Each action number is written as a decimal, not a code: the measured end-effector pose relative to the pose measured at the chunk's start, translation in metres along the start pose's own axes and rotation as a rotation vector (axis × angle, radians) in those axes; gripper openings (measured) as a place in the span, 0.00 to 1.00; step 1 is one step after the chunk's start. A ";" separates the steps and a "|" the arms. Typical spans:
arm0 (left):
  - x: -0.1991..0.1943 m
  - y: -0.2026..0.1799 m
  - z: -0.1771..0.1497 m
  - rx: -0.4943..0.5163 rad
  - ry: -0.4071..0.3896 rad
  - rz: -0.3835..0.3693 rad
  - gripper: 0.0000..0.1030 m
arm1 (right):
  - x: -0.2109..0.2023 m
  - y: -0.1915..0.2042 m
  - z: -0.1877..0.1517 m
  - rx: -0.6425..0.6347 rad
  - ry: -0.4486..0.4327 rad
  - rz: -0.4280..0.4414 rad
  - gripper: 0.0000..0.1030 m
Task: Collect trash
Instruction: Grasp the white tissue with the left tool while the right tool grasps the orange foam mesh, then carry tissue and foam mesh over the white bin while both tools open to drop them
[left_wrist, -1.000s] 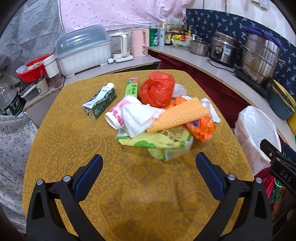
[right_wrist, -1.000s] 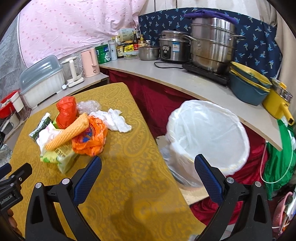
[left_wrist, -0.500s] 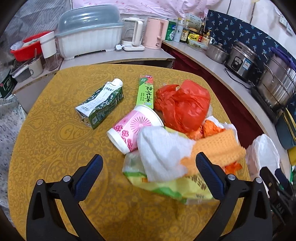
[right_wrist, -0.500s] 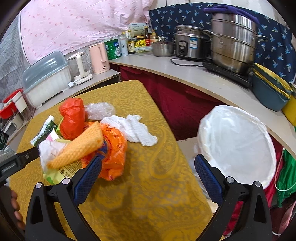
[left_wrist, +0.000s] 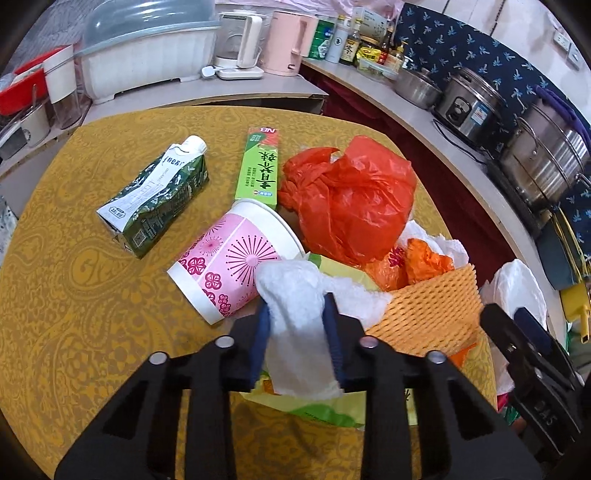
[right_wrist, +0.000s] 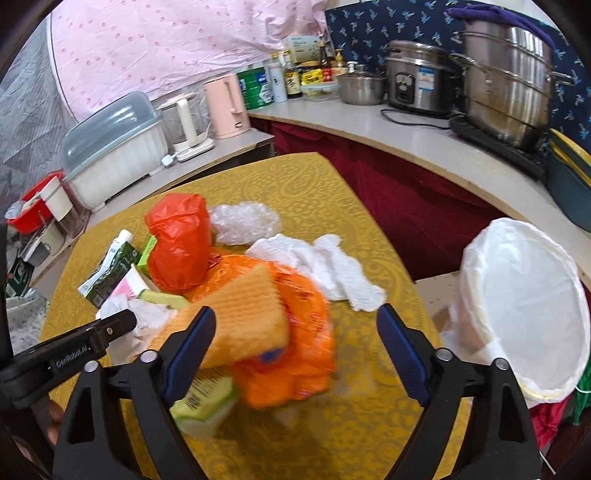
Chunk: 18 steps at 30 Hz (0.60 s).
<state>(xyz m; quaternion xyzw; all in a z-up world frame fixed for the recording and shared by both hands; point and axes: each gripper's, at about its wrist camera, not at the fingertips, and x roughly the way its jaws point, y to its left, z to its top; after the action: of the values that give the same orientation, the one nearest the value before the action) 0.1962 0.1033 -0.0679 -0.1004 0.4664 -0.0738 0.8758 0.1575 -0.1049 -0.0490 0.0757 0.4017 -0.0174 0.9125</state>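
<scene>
Left hand-held gripper (left_wrist: 297, 317) newly around tissue (left_wrist: 295, 295)

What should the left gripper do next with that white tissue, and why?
Probably lift it clear, then carry it to the white-lined bin. The left gripper has just been closing, and its pads now pinch the white tissue atop the pile beside the pink cup. The right gripper, jaws closing but apart, straddles the orange bag ungripped.

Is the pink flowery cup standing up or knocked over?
Knocked over. The pink cup lies on its side on the yellow table, its round rim facing the red bag.
</scene>
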 end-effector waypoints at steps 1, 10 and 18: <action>-0.002 0.001 -0.001 0.004 -0.006 -0.001 0.20 | 0.003 0.003 0.000 -0.002 0.007 0.017 0.78; -0.022 0.003 -0.005 0.023 -0.038 -0.006 0.14 | 0.021 0.011 -0.009 0.020 0.091 0.107 0.38; -0.050 0.003 -0.013 0.017 -0.074 -0.005 0.14 | -0.012 0.012 -0.011 -0.002 0.033 0.150 0.06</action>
<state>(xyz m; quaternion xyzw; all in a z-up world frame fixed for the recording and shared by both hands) 0.1576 0.1161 -0.0357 -0.0969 0.4328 -0.0764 0.8930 0.1425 -0.0922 -0.0457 0.1049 0.4097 0.0528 0.9046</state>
